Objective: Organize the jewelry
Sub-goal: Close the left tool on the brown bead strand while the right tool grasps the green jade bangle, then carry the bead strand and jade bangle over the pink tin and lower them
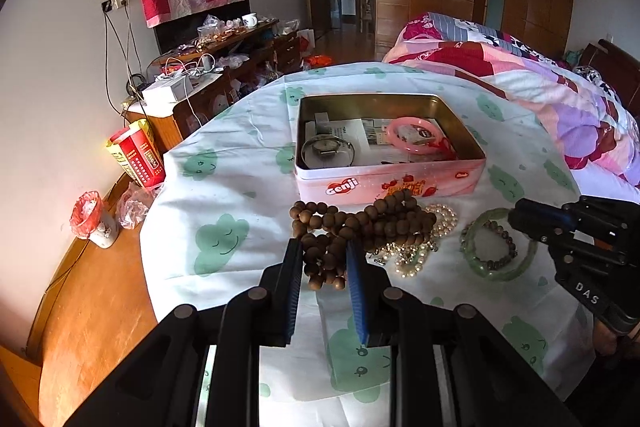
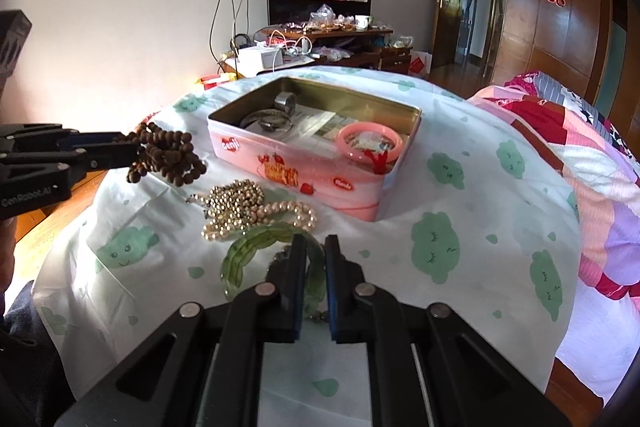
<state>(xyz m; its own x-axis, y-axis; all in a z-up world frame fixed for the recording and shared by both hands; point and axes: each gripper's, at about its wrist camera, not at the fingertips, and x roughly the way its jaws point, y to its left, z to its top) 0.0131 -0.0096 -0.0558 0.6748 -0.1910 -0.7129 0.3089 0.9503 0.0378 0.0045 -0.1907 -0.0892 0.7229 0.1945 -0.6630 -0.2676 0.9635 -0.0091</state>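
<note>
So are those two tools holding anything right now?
Left tool grips the brown bead string at its near loops. Right tool pinches the green bangle's rim.

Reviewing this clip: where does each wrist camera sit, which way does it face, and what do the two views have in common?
Left wrist: sits on the left gripper, looking along its fingers, which straddle the wooden bead string; the right gripper shows at the right edge.
Right wrist: sits on the right gripper, whose fingers are closed on the green bangle; the left gripper enters from the left, at the beads.
Shared: the pink tin, pearl strands, the patterned cloth and far desk.
</note>
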